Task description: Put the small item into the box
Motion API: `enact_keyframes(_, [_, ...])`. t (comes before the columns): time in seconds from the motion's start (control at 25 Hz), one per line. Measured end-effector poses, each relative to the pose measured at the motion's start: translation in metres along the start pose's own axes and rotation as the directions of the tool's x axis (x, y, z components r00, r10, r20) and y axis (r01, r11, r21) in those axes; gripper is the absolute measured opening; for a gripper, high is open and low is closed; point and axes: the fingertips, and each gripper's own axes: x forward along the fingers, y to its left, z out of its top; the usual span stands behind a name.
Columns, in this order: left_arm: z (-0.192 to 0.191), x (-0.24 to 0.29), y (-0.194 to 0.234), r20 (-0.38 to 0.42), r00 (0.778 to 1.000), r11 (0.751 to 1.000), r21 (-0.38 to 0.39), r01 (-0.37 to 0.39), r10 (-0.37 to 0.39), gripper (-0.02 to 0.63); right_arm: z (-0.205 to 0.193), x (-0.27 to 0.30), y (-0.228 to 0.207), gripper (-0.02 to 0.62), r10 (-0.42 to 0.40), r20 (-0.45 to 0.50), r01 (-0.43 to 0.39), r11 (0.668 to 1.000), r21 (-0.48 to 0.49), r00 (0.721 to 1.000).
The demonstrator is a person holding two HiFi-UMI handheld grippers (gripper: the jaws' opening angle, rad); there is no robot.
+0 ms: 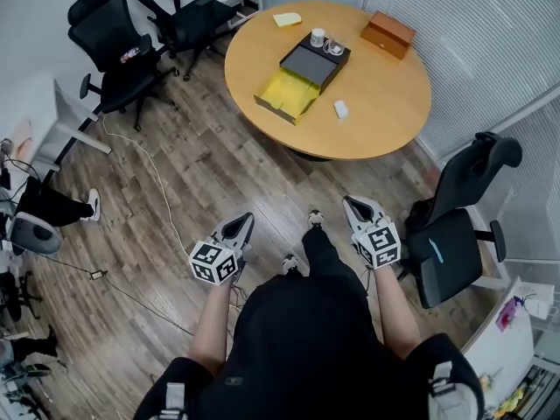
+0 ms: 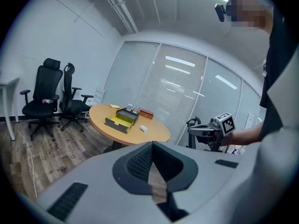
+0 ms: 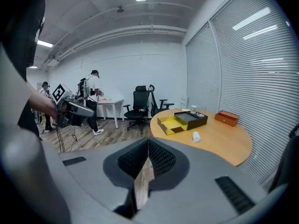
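Note:
On the round wooden table (image 1: 385, 121) stands an open box (image 1: 302, 77) with a yellow inside and a dark lid. A small white item (image 1: 340, 108) lies on the tabletop just right of it. The same box (image 3: 180, 121) and item (image 3: 195, 136) show far ahead in the right gripper view, and again as box (image 2: 122, 119) and item (image 2: 144, 129) in the left gripper view. Both grippers hang low by the person's body, well short of the table. My left gripper (image 1: 241, 224) is shut and holds nothing. My right gripper (image 1: 353, 202) is likewise shut and holds nothing.
A brown wooden box (image 1: 388, 33), two glasses (image 1: 324, 42) and a yellow notepad (image 1: 286, 19) sit on the table's far side. Black office chairs stand at the back left (image 1: 118, 46) and near right (image 1: 459, 226). A cable (image 1: 162, 191) runs across the wooden floor.

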Motion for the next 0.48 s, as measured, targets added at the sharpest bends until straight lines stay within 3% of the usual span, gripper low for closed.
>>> enact_keyframes(0.48, [0.035,0.04,0.029,0.012,0.999,0.999,-0.004,-0.045,0.045,0.006,0.02,0.055,-0.056,0.005,0.027,-0.001,-0.027,1.0,-0.01,1.0])
